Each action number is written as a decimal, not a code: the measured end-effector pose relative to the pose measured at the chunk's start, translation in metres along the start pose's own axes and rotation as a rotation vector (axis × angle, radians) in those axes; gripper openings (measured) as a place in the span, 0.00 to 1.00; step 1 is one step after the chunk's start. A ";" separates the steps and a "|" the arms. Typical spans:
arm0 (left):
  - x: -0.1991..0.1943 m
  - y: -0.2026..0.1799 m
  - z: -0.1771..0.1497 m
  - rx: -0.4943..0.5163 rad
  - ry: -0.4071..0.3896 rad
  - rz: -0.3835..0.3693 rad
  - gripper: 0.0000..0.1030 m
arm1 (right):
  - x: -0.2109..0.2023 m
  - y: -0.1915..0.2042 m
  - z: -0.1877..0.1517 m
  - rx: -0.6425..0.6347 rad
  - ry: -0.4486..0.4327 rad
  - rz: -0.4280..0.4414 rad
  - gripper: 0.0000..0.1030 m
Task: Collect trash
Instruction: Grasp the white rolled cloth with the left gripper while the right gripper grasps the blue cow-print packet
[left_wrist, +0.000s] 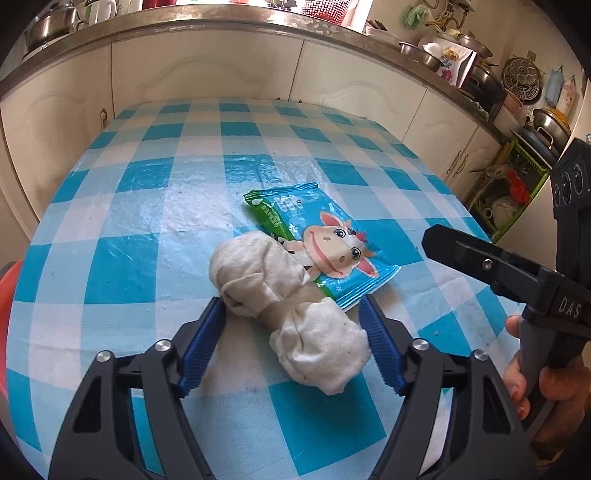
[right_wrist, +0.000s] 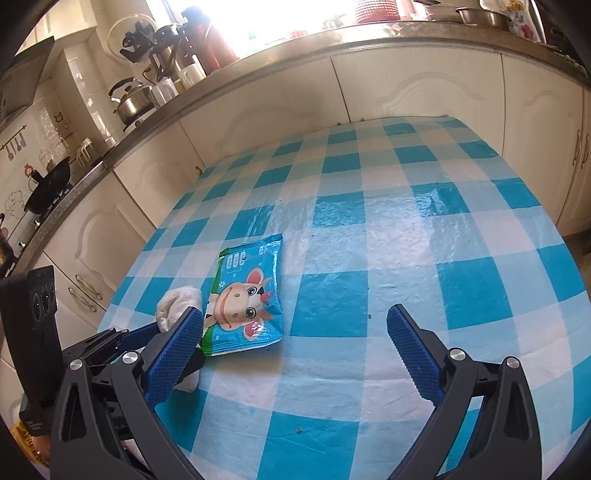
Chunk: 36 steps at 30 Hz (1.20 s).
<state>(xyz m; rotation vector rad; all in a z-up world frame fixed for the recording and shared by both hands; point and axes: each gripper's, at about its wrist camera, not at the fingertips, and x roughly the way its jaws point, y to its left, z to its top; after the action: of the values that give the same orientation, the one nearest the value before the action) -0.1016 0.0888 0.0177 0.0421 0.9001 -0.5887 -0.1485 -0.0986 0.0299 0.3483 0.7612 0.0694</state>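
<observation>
Left gripper (left_wrist: 293, 328) low over the tabletop (left_wrist: 147, 206), fingers (left_wrist: 201, 350) spread wide with a white knotted rag (left_wrist: 291, 314) lying between them; blue pads on either side of the rag, neither visibly pressing it, nothing gripped. Rag twisted into two lumps joined by a narrow waist, resting on the blue-and-white checked cloth, its far lump overlapping the near left corner of a snack wrapper (left_wrist: 321, 243). Wrapper flat on the cloth, blue and green with a cartoon cow, just beyond the rag, toward the middle of the tabletop.

Right gripper (right_wrist: 295, 354) also spread wide, empty, held above the cloth to the right of the wrapper (right_wrist: 247, 295). Left-hand pad of its fingers (right_wrist: 173, 354) in front of the rag (right_wrist: 177, 302) in the right wrist view, hiding most of it; only a pale lump seen above the pad and a bit below. Bare checked cloth between its two pads. Same gripper seen from the left wrist view at the right edge (left_wrist: 517, 280), black body held in a hand (left_wrist: 546, 380), tip pointing toward the wrapper but well apart from it.

Cream cabinets (left_wrist: 221, 70) along the far side, pots (left_wrist: 51, 26) on the counter above, a green rack (left_wrist: 509, 184) at the right.
</observation>
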 end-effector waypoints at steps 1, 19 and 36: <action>0.000 0.000 0.000 0.001 -0.001 0.002 0.69 | 0.003 0.002 0.001 -0.001 0.010 -0.003 0.96; -0.010 0.039 0.003 -0.081 -0.030 0.011 0.58 | 0.064 0.042 0.015 -0.101 0.154 0.016 0.94; -0.011 0.059 0.007 -0.086 -0.027 0.030 0.61 | 0.085 0.064 0.015 -0.279 0.167 -0.135 0.68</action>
<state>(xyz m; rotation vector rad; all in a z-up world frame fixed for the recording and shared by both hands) -0.0725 0.1417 0.0186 -0.0296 0.8968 -0.5213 -0.0725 -0.0271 0.0054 0.0254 0.9260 0.0765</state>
